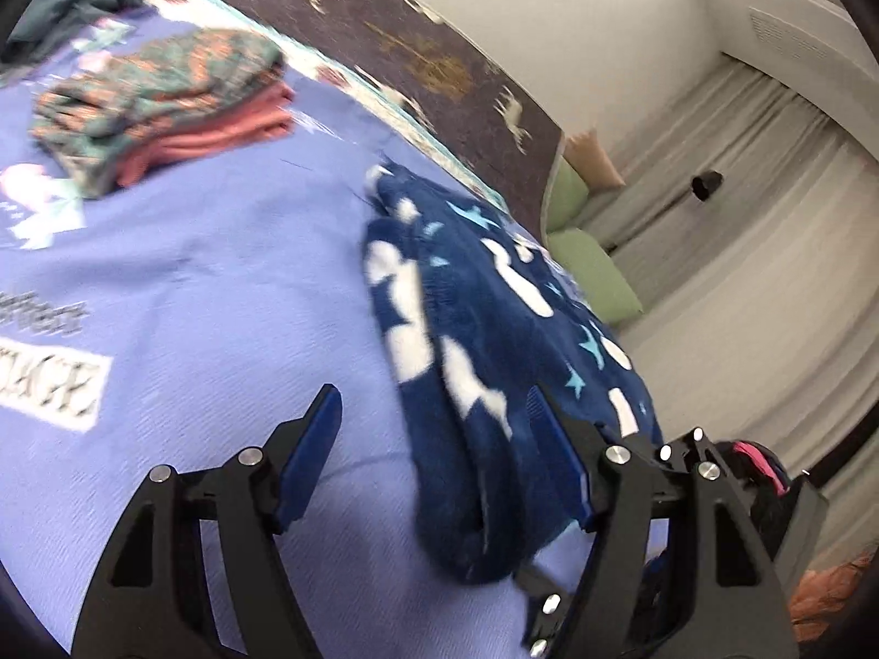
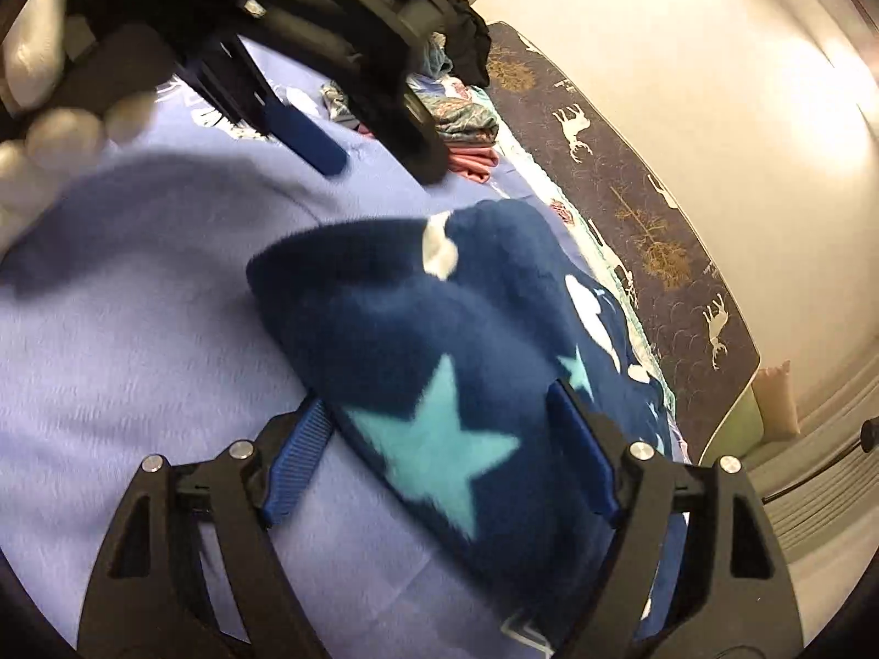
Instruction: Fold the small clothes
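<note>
your left gripper (image 1: 434, 450) and right gripper (image 2: 439, 428) both hang spread. navy star fleece (image 1: 483, 340) sits loose between each pair, pads not pressing. it lies on the lilac blanket (image 1: 220, 274).

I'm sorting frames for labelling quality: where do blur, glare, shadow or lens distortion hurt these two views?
Left wrist view: motion blur smears the folded pile and the print on the purple bedspread; fisheye bends the wall and curtains. Right wrist view: the navy star fleece is soft, glare washes out the wall at upper right, and the left gripper throws a dark shadow on the bedspread.
</note>
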{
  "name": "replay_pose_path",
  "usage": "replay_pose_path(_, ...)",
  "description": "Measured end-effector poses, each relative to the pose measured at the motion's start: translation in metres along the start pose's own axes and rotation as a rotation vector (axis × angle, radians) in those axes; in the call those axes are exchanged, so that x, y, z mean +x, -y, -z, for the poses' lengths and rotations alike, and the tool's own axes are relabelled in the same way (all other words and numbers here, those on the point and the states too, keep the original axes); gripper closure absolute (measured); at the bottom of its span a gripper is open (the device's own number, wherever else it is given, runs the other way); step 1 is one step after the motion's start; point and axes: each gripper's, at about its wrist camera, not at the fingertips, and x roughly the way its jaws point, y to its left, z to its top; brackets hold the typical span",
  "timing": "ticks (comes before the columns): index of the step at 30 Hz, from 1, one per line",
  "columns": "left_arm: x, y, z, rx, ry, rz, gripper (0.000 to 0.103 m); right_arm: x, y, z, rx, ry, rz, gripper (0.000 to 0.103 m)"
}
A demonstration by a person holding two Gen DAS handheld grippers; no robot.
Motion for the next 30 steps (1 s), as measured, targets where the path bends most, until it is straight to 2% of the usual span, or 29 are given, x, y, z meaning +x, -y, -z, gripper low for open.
replay_pose_path(2,0.024,-0.004,-0.015,-0.011,-0.051,0.050,0.032,-0.001,0.001,-0.002,0.003,0.004,-0.013,0.023)
replay_pose_path(5,0.060,-0.013,-0.035,-0.021,-0.120,0.060,0.032,-0.010,0.001,0.000,0.002,0.009,-0.060,0.023)
replay_pose_path(9,0.086,-0.020,-0.057,-0.030,-0.135,0.090,0.031,-0.003,0.000,0.001,-0.002,0.006,-0.049,0.019)
replay_pose_path(14,0.106,-0.026,-0.078,-0.082,-0.155,0.119,0.031,0.026,0.003,-0.019,0.037,0.018,-0.028,0.018)
replay_pose_path(16,0.109,-0.027,-0.084,-0.104,-0.158,0.131,0.036,0.032,0.007,-0.023,0.054,0.023,-0.044,0.029)
replay_pose_path(17,0.110,-0.027,-0.086,-0.114,-0.156,0.131,0.043,0.032,0.008,-0.023,0.052,0.028,-0.056,0.049)
replay_pose_path(18,0.110,-0.027,-0.088,-0.128,-0.150,0.129,0.063,0.030,0.008,-0.022,0.045,0.038,-0.040,0.057)
replay_pose_path(20,0.108,-0.023,-0.091,-0.163,-0.121,0.128,0.067,0.024,0.013,-0.021,0.066,0.062,-0.035,0.066)
replay_pose_path(25,0.092,0.021,-0.104,-0.088,-0.067,0.148,0.069,0.004,0.062,-0.016,0.283,0.125,-0.113,0.070)
replay_pose_path(30,0.084,0.078,-0.124,0.020,-0.072,0.157,0.069,-0.020,0.107,-0.009,0.415,0.214,-0.095,0.070)
